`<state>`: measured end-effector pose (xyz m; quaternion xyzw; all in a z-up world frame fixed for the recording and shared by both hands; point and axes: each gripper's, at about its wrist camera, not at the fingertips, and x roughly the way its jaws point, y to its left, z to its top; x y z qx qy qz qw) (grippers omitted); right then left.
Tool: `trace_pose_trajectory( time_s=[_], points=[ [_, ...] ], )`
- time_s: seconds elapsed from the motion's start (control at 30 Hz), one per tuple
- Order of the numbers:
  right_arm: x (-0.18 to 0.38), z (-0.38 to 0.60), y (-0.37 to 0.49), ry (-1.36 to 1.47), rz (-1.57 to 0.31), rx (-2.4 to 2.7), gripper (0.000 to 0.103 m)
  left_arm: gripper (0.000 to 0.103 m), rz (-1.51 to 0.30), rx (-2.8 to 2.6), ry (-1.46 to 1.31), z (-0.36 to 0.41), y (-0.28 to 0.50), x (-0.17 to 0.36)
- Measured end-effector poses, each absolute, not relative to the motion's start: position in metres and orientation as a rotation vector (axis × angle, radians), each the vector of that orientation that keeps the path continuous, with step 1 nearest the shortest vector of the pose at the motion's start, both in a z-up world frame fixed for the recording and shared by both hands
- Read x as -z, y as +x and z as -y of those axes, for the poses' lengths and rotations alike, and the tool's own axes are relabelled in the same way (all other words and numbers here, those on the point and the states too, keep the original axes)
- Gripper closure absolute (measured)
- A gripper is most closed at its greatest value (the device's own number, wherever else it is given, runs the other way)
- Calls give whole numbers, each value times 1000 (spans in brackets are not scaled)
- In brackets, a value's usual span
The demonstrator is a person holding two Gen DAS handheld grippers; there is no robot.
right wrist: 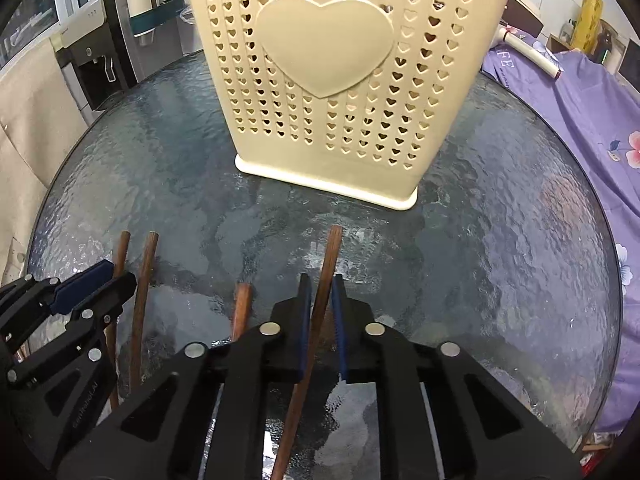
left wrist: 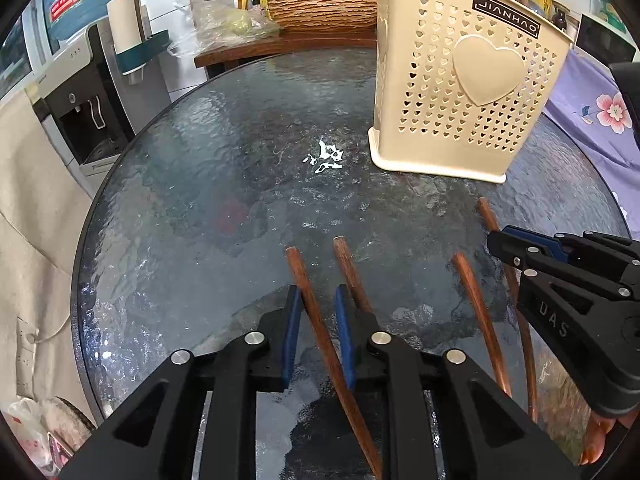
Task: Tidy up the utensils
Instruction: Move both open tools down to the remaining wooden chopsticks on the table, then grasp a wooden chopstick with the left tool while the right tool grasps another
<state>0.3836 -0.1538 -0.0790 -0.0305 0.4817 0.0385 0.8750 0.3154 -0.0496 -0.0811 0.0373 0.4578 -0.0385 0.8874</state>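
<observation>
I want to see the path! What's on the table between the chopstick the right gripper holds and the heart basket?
Nothing: in the right wrist view only bare glass table lies between the chopstick tip and the basket.

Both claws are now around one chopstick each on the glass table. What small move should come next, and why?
Probably lift both chopsticks a little off the table. The right claw is shut on a chopstick, and the left claw grips another. The cream holder stands upright just behind them, so they need height before they can go over its rim.
</observation>
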Motion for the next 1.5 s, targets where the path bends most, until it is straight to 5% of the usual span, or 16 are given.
trace_pose_trajectory(
  time_s=[0.6,1.5],
  points=[
    [74,185,368,79,-921,-167,96,96,-945,89,-42,37,316,77],
    [-21,213,303,122,-662,-354,96,96,-671,184,-107,23,268,-29]
  ],
)
